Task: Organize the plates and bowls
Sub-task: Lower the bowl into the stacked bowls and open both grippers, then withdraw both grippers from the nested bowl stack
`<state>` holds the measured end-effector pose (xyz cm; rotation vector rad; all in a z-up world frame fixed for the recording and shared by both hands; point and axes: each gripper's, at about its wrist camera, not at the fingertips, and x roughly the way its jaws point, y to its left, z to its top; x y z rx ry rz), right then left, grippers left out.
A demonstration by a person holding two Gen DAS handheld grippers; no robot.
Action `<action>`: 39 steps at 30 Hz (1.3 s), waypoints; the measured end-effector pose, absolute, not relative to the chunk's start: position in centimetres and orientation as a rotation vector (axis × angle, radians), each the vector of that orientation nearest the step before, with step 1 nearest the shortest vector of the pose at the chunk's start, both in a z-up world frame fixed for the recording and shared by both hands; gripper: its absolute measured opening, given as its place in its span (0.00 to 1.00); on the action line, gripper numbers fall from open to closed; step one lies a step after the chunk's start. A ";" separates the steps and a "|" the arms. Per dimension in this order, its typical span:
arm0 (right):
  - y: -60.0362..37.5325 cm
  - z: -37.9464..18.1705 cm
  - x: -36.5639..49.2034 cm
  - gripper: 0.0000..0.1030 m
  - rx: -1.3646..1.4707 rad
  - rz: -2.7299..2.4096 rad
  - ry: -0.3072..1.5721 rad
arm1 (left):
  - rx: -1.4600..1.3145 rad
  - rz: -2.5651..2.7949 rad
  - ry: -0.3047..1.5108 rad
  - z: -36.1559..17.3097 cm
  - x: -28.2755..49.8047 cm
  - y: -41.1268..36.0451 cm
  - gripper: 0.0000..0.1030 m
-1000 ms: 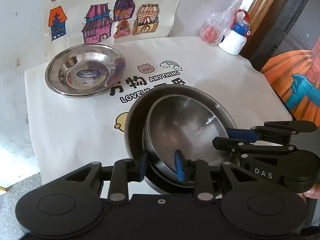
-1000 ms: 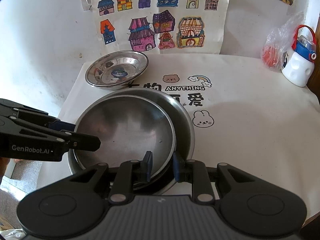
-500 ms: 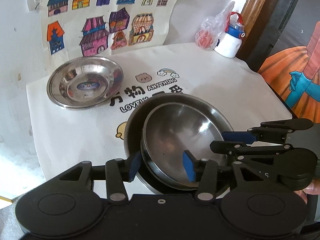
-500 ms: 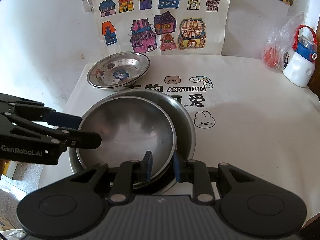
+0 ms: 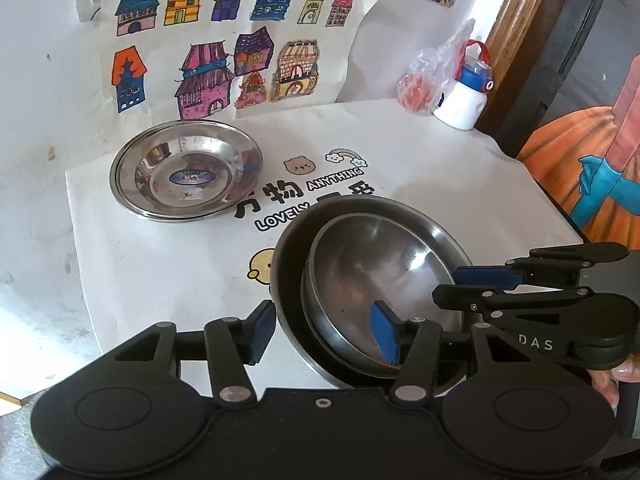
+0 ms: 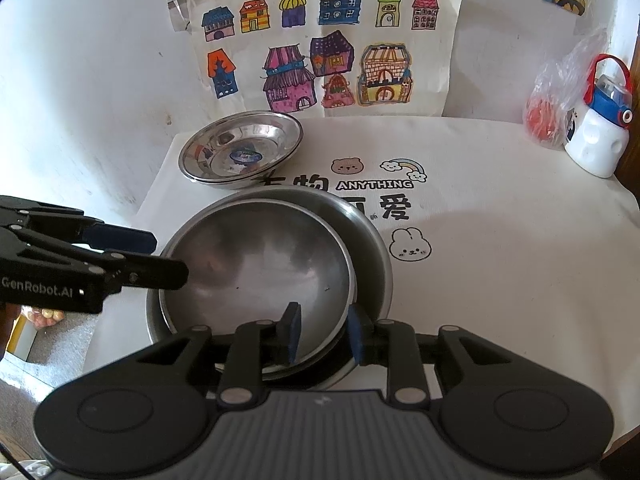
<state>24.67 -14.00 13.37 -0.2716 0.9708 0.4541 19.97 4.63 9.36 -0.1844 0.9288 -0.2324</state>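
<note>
Your left claw (image 5: 324, 336) gapes wide, straddling the nested bowls' (image 5: 384, 272) near rim; plates (image 5: 186, 172) sit far-left ahead.

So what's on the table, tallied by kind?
Grey steel bowls: 2, small inner bowl nested in large outer bowl
Shiny steel plate with sticker: 1
White bottle with blue cap: 1
Clear plastic bag of red items: 1
Total: 5

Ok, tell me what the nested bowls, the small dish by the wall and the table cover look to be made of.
Nested bowls: likely stainless steel, brushed and dull, with soft blurred reflections. Small dish: likely stainless steel too, polished, mirroring the drawings sharply, with a sticker at its centre. Table cover: seemingly white cloth, matte, creased, printed with cartoons.
</note>
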 end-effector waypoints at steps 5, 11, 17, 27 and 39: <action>-14.0 13.4 24.6 0.28 -0.263 0.454 0.966 | -0.209 -0.222 0.919 9.3 19.8 5.6 0.53; -14.7 14.4 24.4 0.44 -0.214 0.463 0.918 | -0.232 -0.223 0.876 9.5 19.2 6.4 0.54; -15.1 15.1 23.8 0.55 -0.182 0.471 0.878 | -0.263 -0.213 0.839 9.8 18.4 6.9 0.63; -15.4 16.6 22.2 0.72 -0.158 0.466 0.810 | -0.262 -0.210 0.788 10.7 17.4 7.1 0.71; -17.4 18.4 18.8 1.00 -0.100 0.476 0.662 | -0.264 -0.167 0.680 12.1 15.1 7.6 0.97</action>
